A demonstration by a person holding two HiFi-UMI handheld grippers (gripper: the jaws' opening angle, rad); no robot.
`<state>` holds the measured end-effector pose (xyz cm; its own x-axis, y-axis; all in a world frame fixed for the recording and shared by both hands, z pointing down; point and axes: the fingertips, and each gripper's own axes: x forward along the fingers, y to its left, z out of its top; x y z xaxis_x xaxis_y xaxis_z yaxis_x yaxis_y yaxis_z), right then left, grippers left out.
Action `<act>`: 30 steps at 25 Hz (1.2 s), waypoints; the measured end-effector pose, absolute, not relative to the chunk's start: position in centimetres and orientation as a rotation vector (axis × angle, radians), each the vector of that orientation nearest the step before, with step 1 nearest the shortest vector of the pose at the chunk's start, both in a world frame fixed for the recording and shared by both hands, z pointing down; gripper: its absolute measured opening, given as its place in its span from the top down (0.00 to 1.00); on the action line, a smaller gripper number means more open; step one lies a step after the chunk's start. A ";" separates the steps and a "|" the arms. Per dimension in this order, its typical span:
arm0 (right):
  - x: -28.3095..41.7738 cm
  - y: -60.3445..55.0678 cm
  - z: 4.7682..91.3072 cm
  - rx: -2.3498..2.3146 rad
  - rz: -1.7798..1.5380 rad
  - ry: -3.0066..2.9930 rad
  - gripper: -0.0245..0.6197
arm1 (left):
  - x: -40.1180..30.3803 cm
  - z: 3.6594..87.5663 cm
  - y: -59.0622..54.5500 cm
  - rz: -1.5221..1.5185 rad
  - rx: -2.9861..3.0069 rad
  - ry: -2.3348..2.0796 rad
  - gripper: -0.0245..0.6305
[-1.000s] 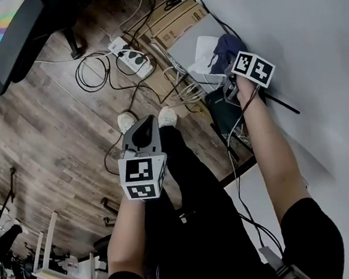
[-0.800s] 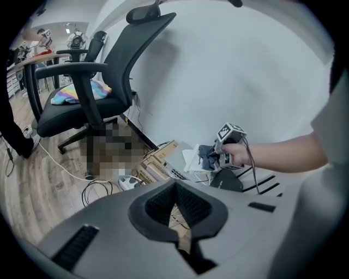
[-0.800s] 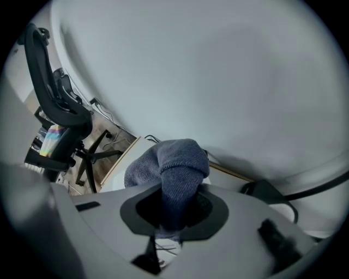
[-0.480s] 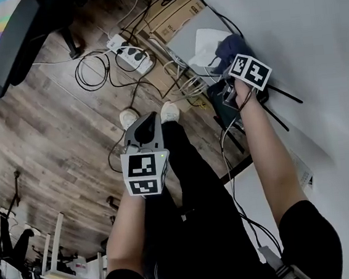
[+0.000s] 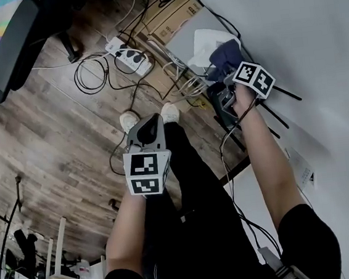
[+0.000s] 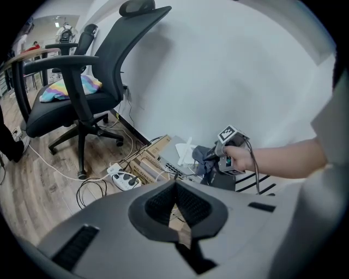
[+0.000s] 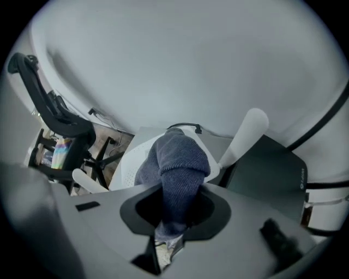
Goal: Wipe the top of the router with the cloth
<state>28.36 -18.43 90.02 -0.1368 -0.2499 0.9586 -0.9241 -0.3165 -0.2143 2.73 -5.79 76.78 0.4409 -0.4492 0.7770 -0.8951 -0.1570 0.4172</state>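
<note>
A white router with stubby antennas lies on the floor against the wall. A dark blue cloth is bunched on its top. My right gripper is shut on the cloth, which runs from between the jaws out onto the router's white top. My left gripper hangs apart over the person's legs, jaws together and holding nothing. The left gripper view shows the router, the cloth and the right gripper from the side.
Cardboard boxes, a grey box, a white power strip and tangled cables crowd the floor beside the router. A black device with thin antennas sits next to it. An office chair stands to the left on the wood floor.
The right gripper has drawn a little back toward me, dragging the cloth over the router's top. The left gripper has stayed about where it was.
</note>
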 end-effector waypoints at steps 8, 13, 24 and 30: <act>29.7 -22.6 89.9 1.764 1.531 -1.321 0.87 | 1.7 77.4 -6.7 0.623 1.771 -1.151 0.96; 30.3 -25.2 90.3 1.852 1.528 -1.312 0.87 | 0.9 77.5 -7.3 0.621 1.766 -1.155 0.96; 32.0 -29.5 90.9 1.894 1.512 -1.295 0.87 | 0.6 77.8 -6.3 0.606 1.769 -1.118 0.96; 25.5 -30.4 91.1 1.558 1.576 -1.552 0.87 | 0.1 78.0 -5.8 0.597 1.759 -1.124 0.96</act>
